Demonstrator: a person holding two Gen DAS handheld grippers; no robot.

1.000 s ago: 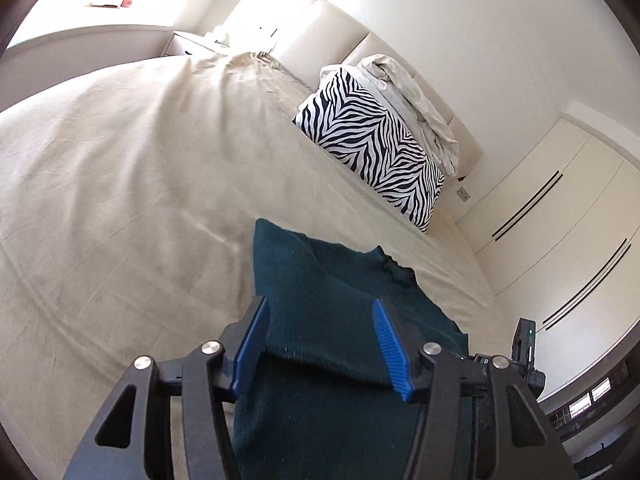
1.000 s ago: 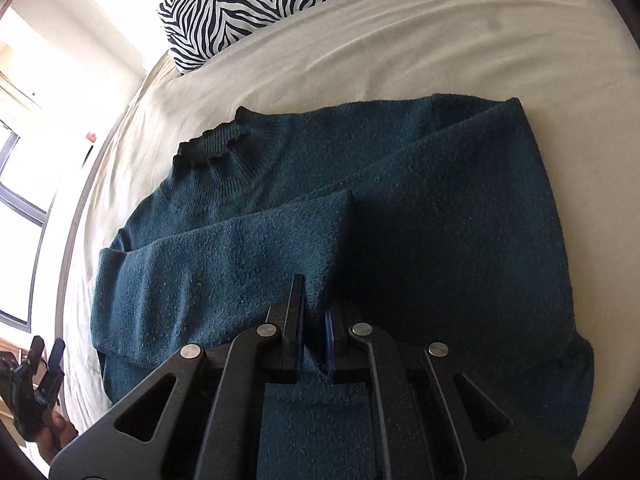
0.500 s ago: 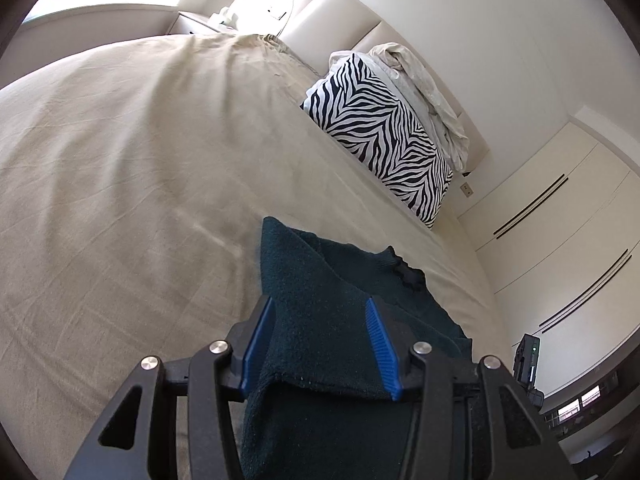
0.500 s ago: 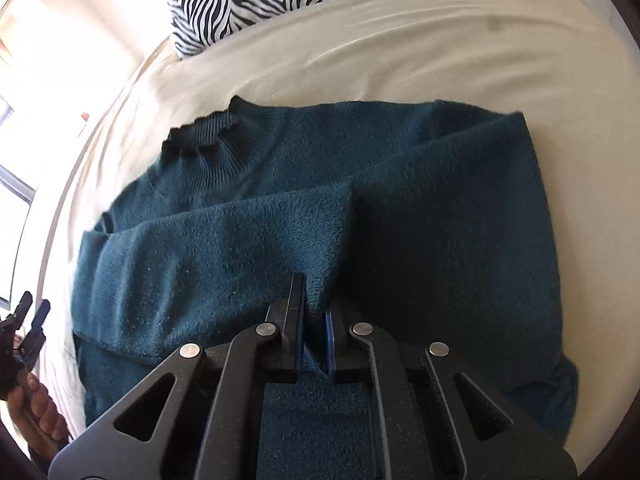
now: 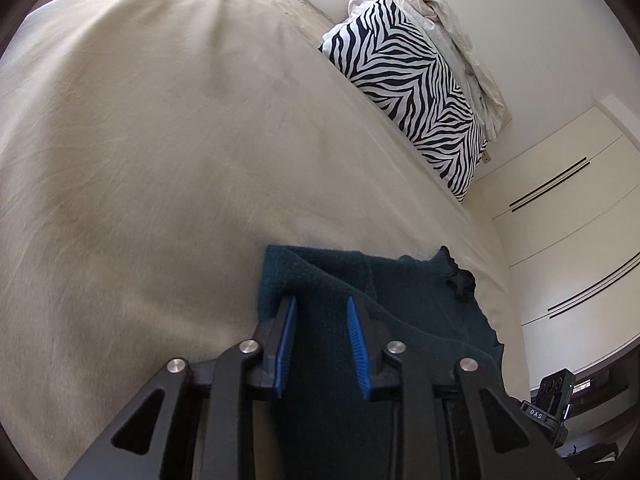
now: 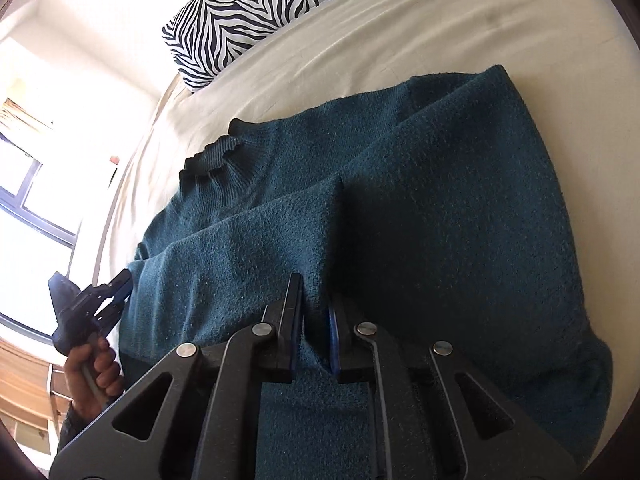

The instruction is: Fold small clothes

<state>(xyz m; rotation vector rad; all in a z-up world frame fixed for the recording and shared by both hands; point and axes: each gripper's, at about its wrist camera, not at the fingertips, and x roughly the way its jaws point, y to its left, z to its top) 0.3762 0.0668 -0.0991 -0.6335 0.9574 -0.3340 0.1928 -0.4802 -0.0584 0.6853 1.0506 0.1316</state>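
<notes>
Dark teal sweater [image 6: 440, 208] on a beige sheet [image 5: 160, 160] — black-and-white zebra-striped pillow [image 5: 412, 92] — blue-padded black tongs [image 5: 320, 336].

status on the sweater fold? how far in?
Done: one sleeve already lies folded across the teal sweater on the bed. In hand: right gripper pinches the knit; left gripper is closing around the edge fold. Left: the body fold; collar is still exposed.
</notes>
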